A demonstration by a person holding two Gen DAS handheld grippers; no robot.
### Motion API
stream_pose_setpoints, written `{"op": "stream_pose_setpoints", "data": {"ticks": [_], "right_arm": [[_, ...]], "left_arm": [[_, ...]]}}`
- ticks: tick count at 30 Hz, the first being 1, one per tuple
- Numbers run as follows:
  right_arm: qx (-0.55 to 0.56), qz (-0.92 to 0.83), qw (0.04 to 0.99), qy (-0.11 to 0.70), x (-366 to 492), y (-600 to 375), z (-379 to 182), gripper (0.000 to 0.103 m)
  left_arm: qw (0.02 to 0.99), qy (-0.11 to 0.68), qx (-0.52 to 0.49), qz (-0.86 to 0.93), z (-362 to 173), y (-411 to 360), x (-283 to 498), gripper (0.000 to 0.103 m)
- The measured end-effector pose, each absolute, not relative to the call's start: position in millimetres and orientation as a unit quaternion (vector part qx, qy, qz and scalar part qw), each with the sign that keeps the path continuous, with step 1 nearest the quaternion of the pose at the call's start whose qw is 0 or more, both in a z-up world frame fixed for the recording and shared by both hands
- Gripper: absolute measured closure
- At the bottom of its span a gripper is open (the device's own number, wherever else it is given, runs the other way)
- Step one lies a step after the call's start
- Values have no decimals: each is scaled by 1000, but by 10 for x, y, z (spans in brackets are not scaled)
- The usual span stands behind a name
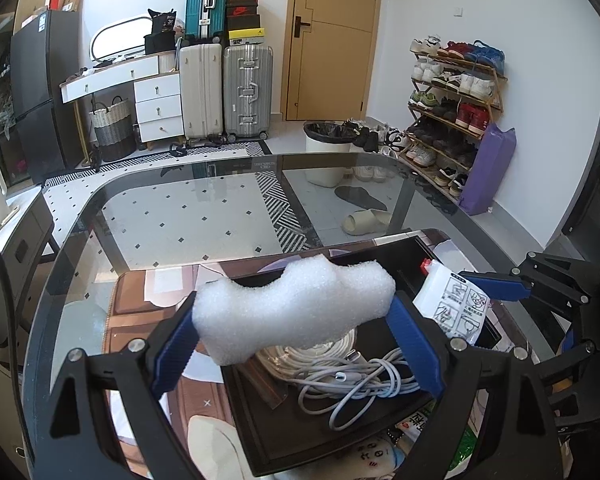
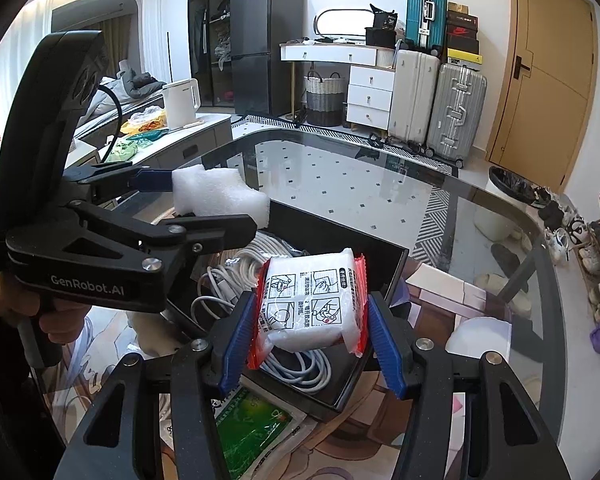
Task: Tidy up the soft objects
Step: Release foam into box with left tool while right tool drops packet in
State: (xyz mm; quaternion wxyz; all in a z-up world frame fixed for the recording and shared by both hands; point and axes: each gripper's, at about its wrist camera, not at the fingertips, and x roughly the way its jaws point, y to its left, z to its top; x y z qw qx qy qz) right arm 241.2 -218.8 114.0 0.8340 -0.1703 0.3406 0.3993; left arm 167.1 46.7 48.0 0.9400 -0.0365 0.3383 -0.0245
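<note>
White foam block (image 1: 294,306) pinched in the left gripper (image 1: 296,344), held above the black tray (image 1: 260,432) | plastic-wrapped packet (image 2: 312,300) clamped in the right gripper (image 2: 310,344), above the same tray | coiled cables (image 1: 352,384) lie inside | tray sits on glass table (image 1: 172,216)

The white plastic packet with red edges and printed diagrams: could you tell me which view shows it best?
The right wrist view: the white plastic packet sits central, front face visible. The left wrist view shows it only at the edge, partly hidden.
</note>
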Motion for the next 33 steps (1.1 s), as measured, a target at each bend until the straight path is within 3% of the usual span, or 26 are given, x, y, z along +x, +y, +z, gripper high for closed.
{"op": "stream_pose_setpoints", "data": {"ticks": [9,15,18,27,29,33], "right_arm": [[-177,411,827,340,2424,-2121,1107,46],[-168,416,828,335,2410,-2174,1121,37],[-163,410,835,328,2373,-2226,1153,21],[-151,392,846,328,2370,-2334,1194,17],[-150,391,847,329,2359,-2372,1188,16],[-146,383,851,329,2288,-2429,1169,7]], "left_arm": [[940,339,-35,-29,501,455,1718,13],[939,340,-33,-35,509,430,1755,13],[938,343,-31,-37,494,410,1769,13],[936,348,-27,-43,497,369,1758,11],[935,349,-31,-48,498,365,1736,0],[936,346,-38,-49,517,384,1666,0]]}}
